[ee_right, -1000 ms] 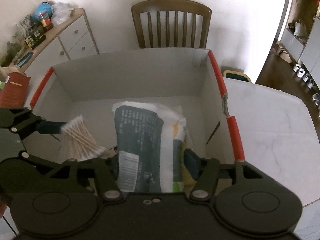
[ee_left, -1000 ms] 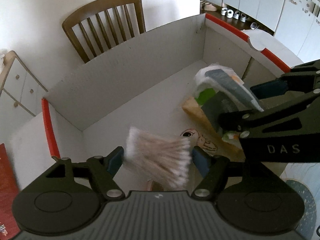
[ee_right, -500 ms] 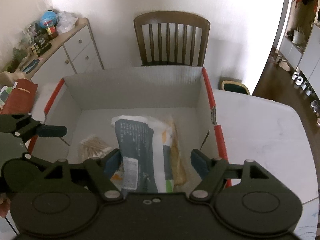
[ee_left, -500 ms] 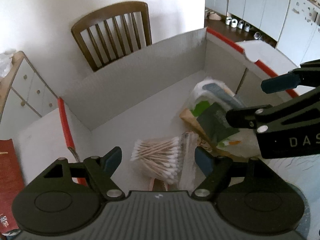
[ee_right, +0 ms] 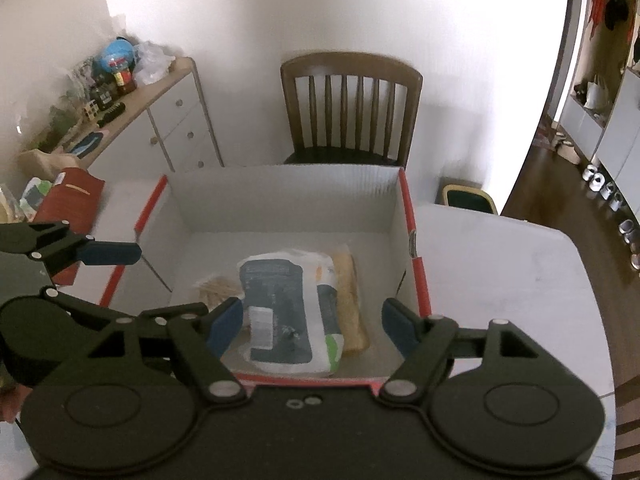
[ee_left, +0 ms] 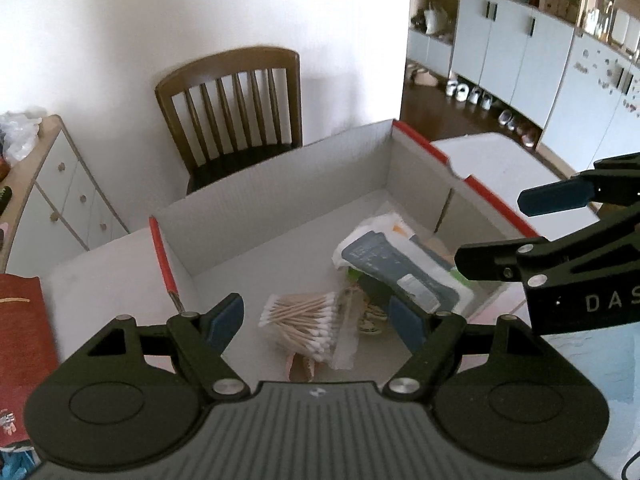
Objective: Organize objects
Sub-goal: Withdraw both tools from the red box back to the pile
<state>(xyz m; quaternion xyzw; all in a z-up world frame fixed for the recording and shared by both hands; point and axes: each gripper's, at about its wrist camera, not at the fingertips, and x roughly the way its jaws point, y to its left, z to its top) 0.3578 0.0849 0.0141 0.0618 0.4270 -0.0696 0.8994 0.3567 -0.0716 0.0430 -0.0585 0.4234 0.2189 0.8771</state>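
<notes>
Both hand-held grippers have pulled up and back from the box! Left view: left hand-held gripper spread wide, cotton swabs lying inside. Right view: right hand-held gripper parted above the tissue pack in the box

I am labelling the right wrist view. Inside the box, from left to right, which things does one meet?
Cotton swabs → blue-and-white packet → tan packet, all on the floor of the box.
</notes>
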